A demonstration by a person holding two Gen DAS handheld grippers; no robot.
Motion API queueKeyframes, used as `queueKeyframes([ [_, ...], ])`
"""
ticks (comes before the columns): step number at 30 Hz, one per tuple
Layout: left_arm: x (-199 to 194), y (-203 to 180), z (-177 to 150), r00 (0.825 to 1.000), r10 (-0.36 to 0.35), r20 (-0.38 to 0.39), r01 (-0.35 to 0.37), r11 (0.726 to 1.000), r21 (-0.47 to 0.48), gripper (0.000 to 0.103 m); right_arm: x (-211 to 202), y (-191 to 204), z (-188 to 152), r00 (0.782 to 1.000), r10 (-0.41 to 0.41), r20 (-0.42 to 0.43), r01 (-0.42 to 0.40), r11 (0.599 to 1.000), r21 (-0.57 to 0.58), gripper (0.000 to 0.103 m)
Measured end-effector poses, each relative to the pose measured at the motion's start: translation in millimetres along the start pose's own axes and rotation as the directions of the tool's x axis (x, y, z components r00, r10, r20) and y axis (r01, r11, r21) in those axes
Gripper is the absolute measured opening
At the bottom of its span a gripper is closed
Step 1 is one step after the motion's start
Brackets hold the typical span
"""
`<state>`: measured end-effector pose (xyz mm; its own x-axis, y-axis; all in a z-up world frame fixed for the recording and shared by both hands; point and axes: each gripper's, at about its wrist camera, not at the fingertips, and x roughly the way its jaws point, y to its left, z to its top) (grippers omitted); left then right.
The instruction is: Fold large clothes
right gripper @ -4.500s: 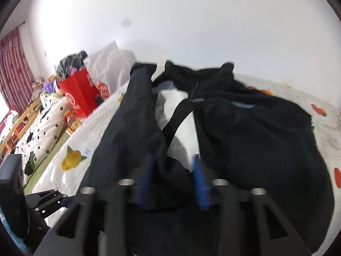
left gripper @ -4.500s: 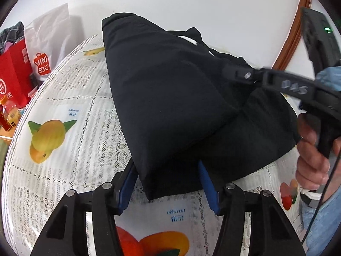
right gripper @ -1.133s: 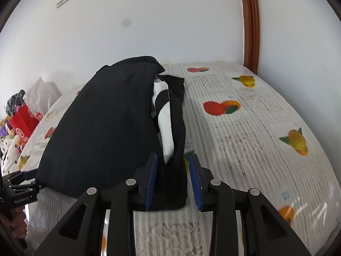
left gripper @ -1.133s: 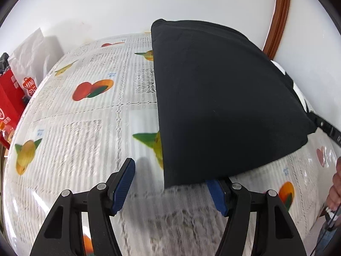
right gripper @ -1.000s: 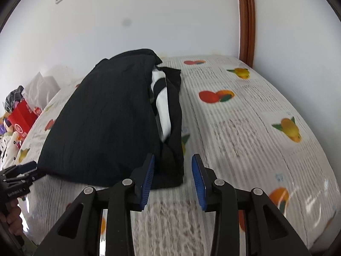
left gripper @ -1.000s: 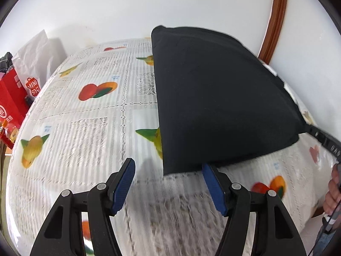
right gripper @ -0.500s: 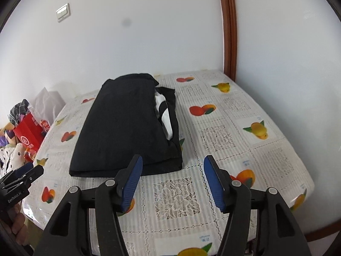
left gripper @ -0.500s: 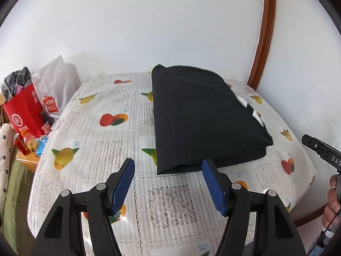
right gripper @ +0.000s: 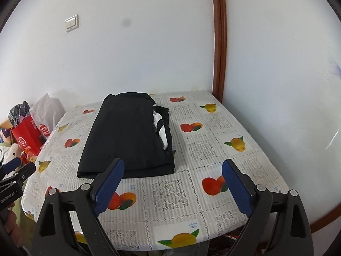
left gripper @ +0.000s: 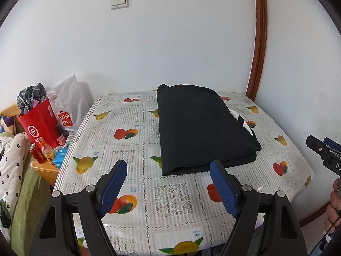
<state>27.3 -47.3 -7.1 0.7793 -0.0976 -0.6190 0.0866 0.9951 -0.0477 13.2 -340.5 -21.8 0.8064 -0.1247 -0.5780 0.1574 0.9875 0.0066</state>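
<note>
Both tongs gaping, gripping nothing, hovering near the surface (left gripper: 177,194) edge.
I am judging the garment (left gripper: 200,128) folded; its white lining (right gripper: 159,128) is peeking out right, so nudging that side could spill the layers.

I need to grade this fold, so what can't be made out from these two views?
- Folded black garment: its underside and inner layers are hidden by its own top layer in both views.
- White patch: mostly tucked under black cloth; print unreadable.
- Right claw in the left wrist view: cut off by the frame edge.
- Fruit-print tablecloth: blue labels too small to read.
</note>
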Motion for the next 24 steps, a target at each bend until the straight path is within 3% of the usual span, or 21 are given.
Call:
queueKeyframes([
  [24,-12,-2,-4,1.000,0.013,0.014,-0.013,1.000,-0.006,0.081,-17,4,-12,1.000,-0.022,-0.013,0.022,1.000,-0.008,0.097],
])
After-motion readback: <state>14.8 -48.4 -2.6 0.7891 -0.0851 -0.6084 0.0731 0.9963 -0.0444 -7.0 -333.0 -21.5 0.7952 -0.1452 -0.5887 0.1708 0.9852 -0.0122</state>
